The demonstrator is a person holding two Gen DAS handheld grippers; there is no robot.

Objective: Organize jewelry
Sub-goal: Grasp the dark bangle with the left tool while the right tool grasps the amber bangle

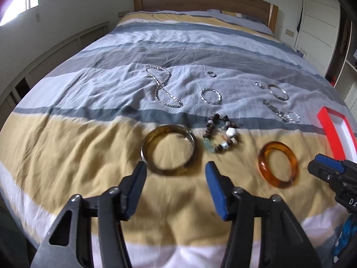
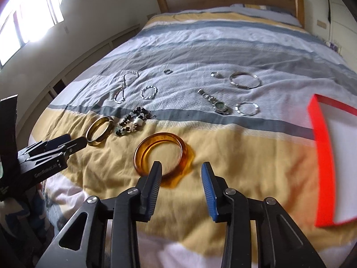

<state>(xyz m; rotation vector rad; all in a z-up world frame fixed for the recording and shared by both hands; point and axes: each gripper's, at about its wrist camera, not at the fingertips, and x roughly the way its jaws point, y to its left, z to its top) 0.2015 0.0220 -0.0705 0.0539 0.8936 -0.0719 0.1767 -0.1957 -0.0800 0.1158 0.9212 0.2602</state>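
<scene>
Jewelry lies spread on a striped bedspread. My left gripper (image 1: 176, 167) is open and empty, just short of a brown-gold bangle (image 1: 169, 150). My right gripper (image 2: 181, 167) is open and empty, its left finger over the near rim of an amber bangle (image 2: 164, 154), which also shows in the left wrist view (image 1: 279, 164). A beaded bracelet (image 1: 221, 134) lies between the two bangles. Farther back lie a silver chain necklace (image 1: 162, 87), a silver chain bracelet (image 1: 210, 96), a thin silver bangle (image 2: 245, 80), a watch (image 2: 215, 102) and a small ring (image 2: 168, 71).
A red-rimmed tray with a white inside (image 2: 323, 156) lies at the right on the bed. The wooden headboard (image 1: 200, 0) stands at the far end. A wall with a window is on the left. The bed's near edge is just under the grippers.
</scene>
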